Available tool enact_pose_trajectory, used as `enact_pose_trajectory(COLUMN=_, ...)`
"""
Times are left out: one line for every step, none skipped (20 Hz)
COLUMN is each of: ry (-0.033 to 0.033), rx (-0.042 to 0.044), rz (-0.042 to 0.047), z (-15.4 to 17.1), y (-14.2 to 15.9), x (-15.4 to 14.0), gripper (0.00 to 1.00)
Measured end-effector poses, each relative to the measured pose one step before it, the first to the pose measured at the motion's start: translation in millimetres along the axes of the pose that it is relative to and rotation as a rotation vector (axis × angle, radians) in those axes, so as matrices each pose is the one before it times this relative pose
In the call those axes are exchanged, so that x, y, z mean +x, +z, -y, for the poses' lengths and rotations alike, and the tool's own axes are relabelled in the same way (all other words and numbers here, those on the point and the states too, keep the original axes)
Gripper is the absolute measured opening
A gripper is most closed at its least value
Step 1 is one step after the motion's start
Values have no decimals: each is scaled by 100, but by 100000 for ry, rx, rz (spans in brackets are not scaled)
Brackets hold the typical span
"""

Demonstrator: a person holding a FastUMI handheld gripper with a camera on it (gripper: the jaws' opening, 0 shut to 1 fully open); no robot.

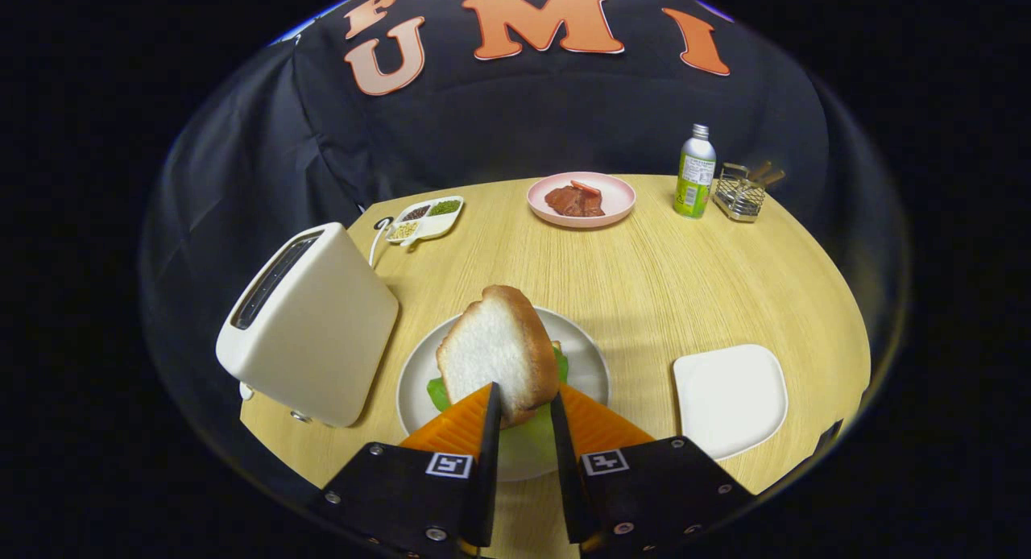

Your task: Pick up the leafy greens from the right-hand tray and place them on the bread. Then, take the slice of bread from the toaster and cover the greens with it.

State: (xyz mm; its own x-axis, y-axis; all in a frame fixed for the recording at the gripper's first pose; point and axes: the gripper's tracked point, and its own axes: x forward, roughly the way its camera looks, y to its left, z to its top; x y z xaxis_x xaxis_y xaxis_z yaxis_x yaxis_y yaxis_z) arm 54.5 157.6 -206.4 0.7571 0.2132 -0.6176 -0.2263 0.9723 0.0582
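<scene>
Holding the bread slice pinched upright between the gripper fingers, right above the greens on the plate

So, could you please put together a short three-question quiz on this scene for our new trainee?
1. True or false: the gripper is shut on the bread slice.
2. What lies on the round plate under that slice?
A. meat
B. leafy greens
C. seeds
3. Fill in: the white square tray lies on the opposite side of the round plate from the ____.

Key
1. True; both fingers press its lower edge.
2. B
3. toaster
</scene>
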Motion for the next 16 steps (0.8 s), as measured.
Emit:
enact_pose_trajectory(ry=-383, rx=-502, rz=-807, z=440, y=-112, x=306, gripper=37)
enact_pose_trajectory(ry=-730, rx=-263, rz=-551, z=559, y=-127, x=281, gripper=42)
enact_pose_trajectory(ry=-423, rx=-454, rz=-712, z=449, y=-14, x=335, gripper=45)
enact_pose_trajectory(ry=-224, rx=-323, rz=-606, z=426, y=-174, x=283, gripper=51)
enact_pose_trajectory(ry=71, rx=-63, rz=-224, z=342, y=57, x=125, gripper=54)
enact_pose_trajectory(ry=108, rx=58, rz=127, z=198, y=54, x=16, gripper=57)
enact_pose_trajectory(ry=142, rx=43, rz=137, z=269, y=152, x=-1, gripper=58)
enact_pose_trajectory(ry=-1, rx=-66, rz=319, z=309, y=103, x=-147, gripper=61)
enact_pose_trajectory(ry=243, rx=-234, rz=797, z=264, y=321, x=-281, gripper=63)
enact_pose_trajectory(ry=-190, rx=-473, rz=1158, z=322, y=340, x=-383, gripper=71)
enact_pose_trajectory(ry=-368, rx=-694, rz=1622, z=526, y=581, x=-412, gripper=76)
enact_pose_trajectory(ry=-599, rx=-592, rz=1583, z=558, y=488, x=-502, gripper=84)
enact_pose_trajectory(ry=-608, rx=-244, rz=1553, z=705, y=600, x=-619, gripper=92)
enact_pose_trajectory(ry=-572, rx=58, rz=1569, z=709, y=606, x=-545, gripper=98)
enact_pose_trajectory(ry=-712, rx=267, rz=1623, z=751, y=734, x=-640, gripper=98)
enact_pose_trajectory(ry=-720, rx=134, rz=1731, z=814, y=736, x=-694, gripper=98)
